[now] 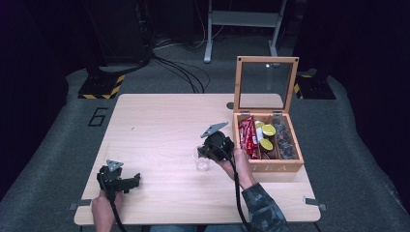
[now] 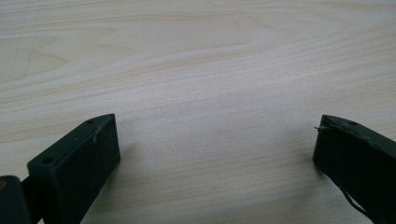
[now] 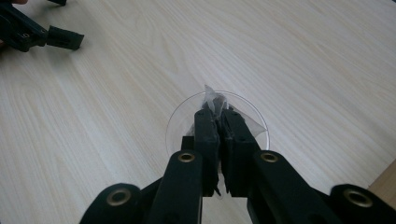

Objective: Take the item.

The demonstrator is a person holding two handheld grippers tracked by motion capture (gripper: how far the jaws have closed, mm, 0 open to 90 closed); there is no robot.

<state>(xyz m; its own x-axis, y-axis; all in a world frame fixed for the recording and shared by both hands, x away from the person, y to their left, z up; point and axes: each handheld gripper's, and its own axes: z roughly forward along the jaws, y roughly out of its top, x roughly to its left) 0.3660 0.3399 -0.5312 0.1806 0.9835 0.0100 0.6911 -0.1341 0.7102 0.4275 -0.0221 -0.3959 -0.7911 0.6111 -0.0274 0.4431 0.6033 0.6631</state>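
Note:
My right gripper (image 3: 218,114) is shut on a small clear sachet (image 3: 212,99) with dark contents, which sticks out past the jaw tips. It hangs right over the mouth of a clear plastic cup (image 3: 180,128). In the high view that cup (image 1: 200,163) stands mid-table, with the right gripper (image 1: 205,151) just above it. My left gripper (image 1: 134,182) rests near the front left of the table, open. Its jaws (image 2: 217,135) stand wide apart over bare wood with nothing between them. The left gripper (image 3: 46,35) also shows far off in the right gripper view.
A wooden tea box (image 1: 270,168) stands at the table's right edge, its glass lid (image 1: 266,84) upright. Its compartments hold red packets (image 1: 247,135), yellow-topped capsules (image 1: 267,130) and dark sachets (image 1: 285,140). The light wooden table (image 1: 159,116) has bare room at left and back.

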